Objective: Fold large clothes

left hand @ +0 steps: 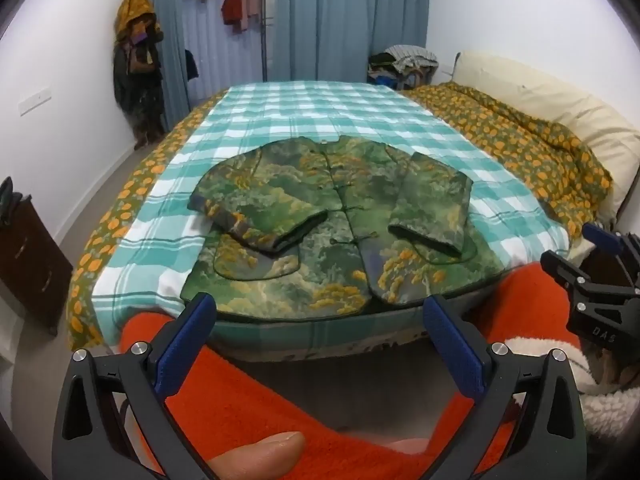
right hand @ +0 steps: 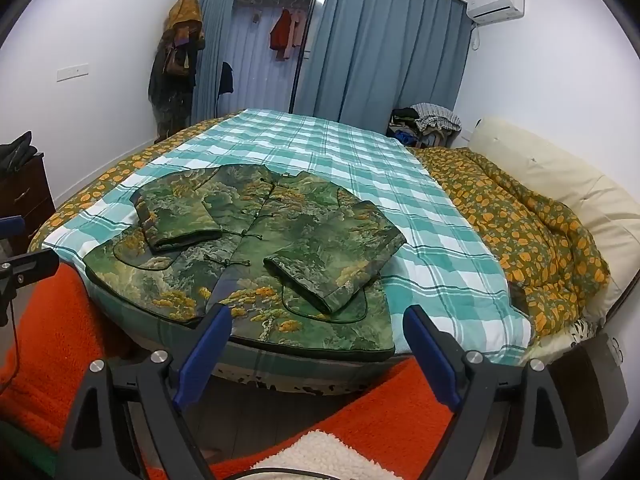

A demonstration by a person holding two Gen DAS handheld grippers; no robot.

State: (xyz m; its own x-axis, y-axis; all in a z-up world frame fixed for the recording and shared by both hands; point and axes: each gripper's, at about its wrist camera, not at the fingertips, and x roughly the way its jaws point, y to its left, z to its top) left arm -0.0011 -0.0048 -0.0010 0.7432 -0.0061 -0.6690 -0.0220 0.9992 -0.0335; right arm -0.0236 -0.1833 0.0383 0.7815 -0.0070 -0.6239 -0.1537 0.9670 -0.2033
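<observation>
A green and yellow padded jacket [left hand: 320, 216] lies face up on the teal checked bed sheet [left hand: 304, 108], its hem at the bed's near edge. Both sleeves are folded in over the front. It also shows in the right wrist view [right hand: 256, 248]. My left gripper [left hand: 320, 312] is open and empty, held just short of the hem. My right gripper [right hand: 316, 320] is open and empty, just before the hem's right part; it also shows at the right edge of the left wrist view [left hand: 592, 276].
A floral quilt [right hand: 528, 220] and cream pillows [right hand: 560, 184] lie along the bed's right side. A dark dresser [left hand: 28, 256] stands left. Clothes hang on the left wall [right hand: 176, 64]. Blue curtains [right hand: 380, 52] hang behind the bed. Orange fleece [left hand: 248, 412] fills the foreground.
</observation>
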